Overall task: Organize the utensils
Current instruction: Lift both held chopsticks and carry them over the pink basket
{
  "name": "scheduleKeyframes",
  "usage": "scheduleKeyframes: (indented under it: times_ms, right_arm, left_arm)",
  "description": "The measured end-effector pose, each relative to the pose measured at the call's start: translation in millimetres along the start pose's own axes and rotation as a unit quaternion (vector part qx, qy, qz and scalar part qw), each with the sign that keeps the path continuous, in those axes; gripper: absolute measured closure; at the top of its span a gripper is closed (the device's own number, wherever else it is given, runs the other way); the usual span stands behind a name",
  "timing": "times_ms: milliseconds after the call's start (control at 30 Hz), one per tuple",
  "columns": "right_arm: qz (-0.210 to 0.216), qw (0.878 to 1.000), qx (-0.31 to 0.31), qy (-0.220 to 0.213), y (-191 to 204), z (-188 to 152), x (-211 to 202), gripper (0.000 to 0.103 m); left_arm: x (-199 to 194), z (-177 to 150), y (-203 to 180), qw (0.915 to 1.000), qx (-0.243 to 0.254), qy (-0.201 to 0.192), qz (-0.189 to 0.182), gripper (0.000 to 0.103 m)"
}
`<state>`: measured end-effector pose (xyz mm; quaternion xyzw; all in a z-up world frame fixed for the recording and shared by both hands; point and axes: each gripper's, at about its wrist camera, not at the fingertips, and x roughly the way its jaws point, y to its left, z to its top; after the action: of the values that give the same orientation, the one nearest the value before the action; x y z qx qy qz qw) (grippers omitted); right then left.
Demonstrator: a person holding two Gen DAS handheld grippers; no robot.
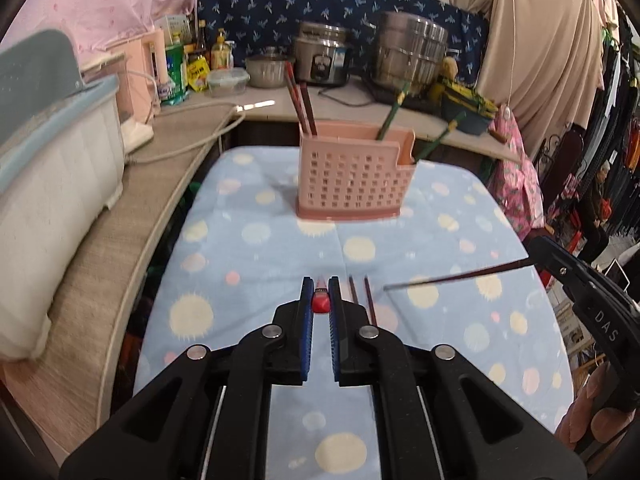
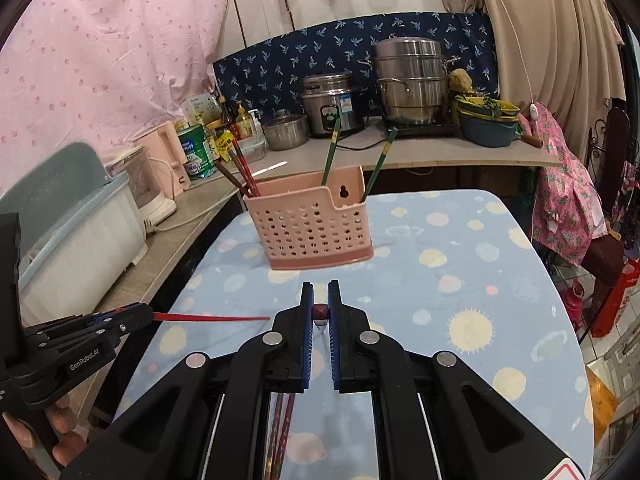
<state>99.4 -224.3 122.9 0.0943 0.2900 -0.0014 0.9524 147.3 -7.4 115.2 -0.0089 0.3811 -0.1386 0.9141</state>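
Observation:
A pink perforated utensil holder (image 1: 354, 174) (image 2: 310, 226) stands upright on the dotted blue tablecloth. It holds dark red chopsticks (image 1: 300, 100) (image 2: 240, 172) on its left side and green chopsticks (image 1: 394, 110) (image 2: 332, 148) on its right. My left gripper (image 1: 321, 292) is shut on a red chopstick (image 1: 321, 300), seen end-on; in the right wrist view that red chopstick (image 2: 212, 317) points right from the gripper. My right gripper (image 2: 320, 296) is shut on a dark red chopstick (image 2: 320, 312); in the left wrist view its shaft (image 1: 456, 278) points left. Two more dark chopsticks (image 1: 362, 300) lie on the cloth.
A cloth-covered table (image 2: 460, 280) has open edges on the right. A counter (image 1: 132, 200) runs along the left with a white-blue box (image 1: 52, 160), a pink appliance (image 2: 160, 176), bottles, a rice cooker (image 2: 332, 104) and steel pots (image 2: 412, 80) behind.

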Motion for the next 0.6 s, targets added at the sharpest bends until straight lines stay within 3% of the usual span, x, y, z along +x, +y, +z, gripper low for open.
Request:
scheduleKeyframes:
  times_ms: [600]
  right_arm:
    - [0.030, 0.996, 0.047, -0.071, -10.5, 106.5, 19.6, 0.096]
  left_arm:
    - [-4.4, 126.0, 7.9, 0.9959, -0.034, -0.084, -0.007, 0.096]
